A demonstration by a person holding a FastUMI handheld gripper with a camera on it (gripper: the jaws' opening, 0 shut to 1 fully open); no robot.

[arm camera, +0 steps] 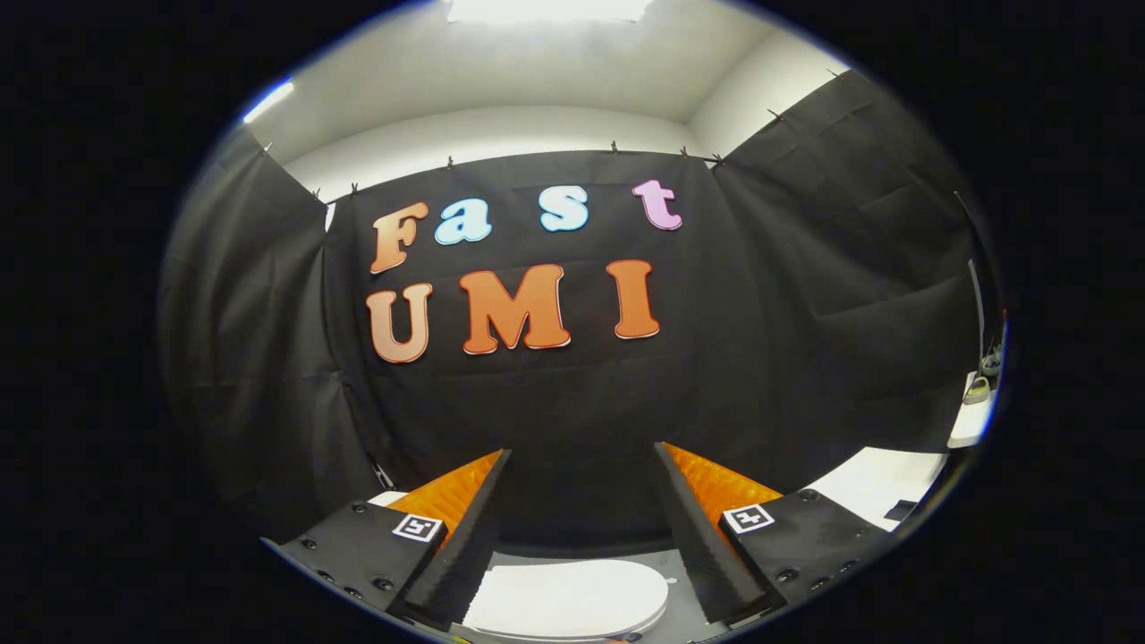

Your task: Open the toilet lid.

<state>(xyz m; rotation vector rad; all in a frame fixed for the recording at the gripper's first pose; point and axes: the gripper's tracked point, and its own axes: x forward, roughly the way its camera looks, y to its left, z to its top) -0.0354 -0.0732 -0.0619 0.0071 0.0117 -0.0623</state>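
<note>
The white toilet lid lies flat and closed, low down between the bases of my two fingers and below them. My gripper is held above it, open, with a wide gap and nothing between the black-and-orange fingers. The fingertips point at the black cloth wall beyond, well clear of the lid.
Black cloth walls close the booth on the left, ahead and on the right. A white surface lies to the right of the right finger, with small items on a white ledge further right. Grey floor shows around the toilet.
</note>
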